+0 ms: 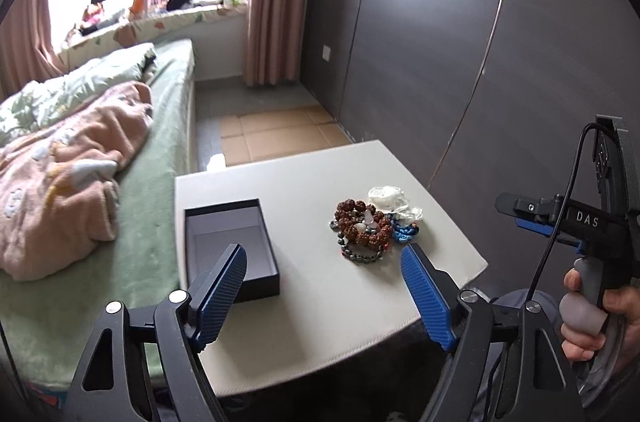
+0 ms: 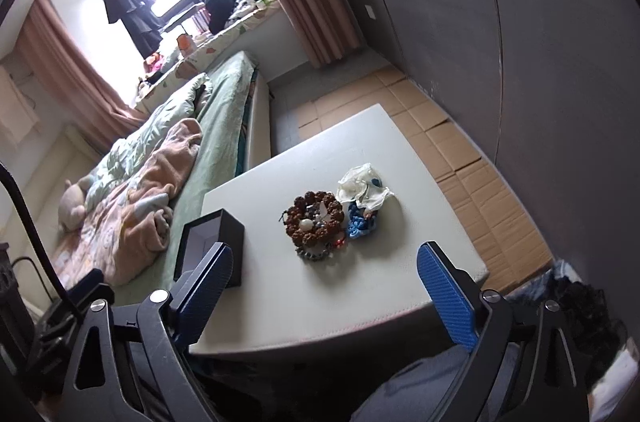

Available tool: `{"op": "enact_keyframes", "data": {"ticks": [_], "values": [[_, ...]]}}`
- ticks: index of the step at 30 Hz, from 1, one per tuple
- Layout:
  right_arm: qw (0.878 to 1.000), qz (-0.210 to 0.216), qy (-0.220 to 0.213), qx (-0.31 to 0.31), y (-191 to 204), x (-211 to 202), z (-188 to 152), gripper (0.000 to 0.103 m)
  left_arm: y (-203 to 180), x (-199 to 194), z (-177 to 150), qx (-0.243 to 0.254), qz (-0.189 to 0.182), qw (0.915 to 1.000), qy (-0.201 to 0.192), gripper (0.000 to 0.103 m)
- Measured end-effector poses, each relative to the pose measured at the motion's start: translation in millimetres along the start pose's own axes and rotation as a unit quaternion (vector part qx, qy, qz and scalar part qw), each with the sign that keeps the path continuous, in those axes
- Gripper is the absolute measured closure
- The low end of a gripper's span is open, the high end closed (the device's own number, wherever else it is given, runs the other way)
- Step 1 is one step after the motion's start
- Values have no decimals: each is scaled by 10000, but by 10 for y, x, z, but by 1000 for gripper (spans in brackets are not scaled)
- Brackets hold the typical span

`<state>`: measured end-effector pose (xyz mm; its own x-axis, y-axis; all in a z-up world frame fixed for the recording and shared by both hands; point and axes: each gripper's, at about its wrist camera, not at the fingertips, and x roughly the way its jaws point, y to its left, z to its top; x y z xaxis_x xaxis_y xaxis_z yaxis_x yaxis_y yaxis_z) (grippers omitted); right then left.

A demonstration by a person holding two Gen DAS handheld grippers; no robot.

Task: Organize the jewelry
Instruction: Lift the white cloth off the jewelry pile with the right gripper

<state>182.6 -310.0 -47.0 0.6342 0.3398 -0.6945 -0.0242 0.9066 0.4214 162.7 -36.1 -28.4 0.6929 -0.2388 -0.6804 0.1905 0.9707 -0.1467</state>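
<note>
A pile of jewelry lies on the white table: a brown bead bracelet, a dark grey bead bracelet, a blue knotted cord piece and a white crumpled pouch. An open dark blue box stands empty at the table's left. My left gripper is open and empty above the table's near part, between box and pile. My right gripper is open and empty, hovering near the table's front edge. The pile, the box and the table show in the right wrist view.
A bed with green sheet and pink blanket runs along the table's left side. A dark grey wardrobe stands to the right. Cardboard covers the floor beyond the table. The right hand-held gripper body shows at the right.
</note>
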Motion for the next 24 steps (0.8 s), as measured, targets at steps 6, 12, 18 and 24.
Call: {"op": "enact_keyframes", "data": {"ticks": [6, 12, 18, 24], "values": [[9981, 173, 289, 513, -207, 401, 190, 18, 38, 400, 150, -102, -109, 9991, 403, 26], [9919, 241, 707, 1025, -402, 819, 315, 22, 55, 793, 347, -124, -178, 9973, 700, 27], [9829, 150, 1122, 1451, -578, 1225, 375, 22, 101, 1186, 506, -137, -182, 9954, 935, 27], [9811, 143, 1204, 1511, -634, 1529, 383, 22, 118, 1566, 578, -44, -223, 9924, 1210, 27]]}}
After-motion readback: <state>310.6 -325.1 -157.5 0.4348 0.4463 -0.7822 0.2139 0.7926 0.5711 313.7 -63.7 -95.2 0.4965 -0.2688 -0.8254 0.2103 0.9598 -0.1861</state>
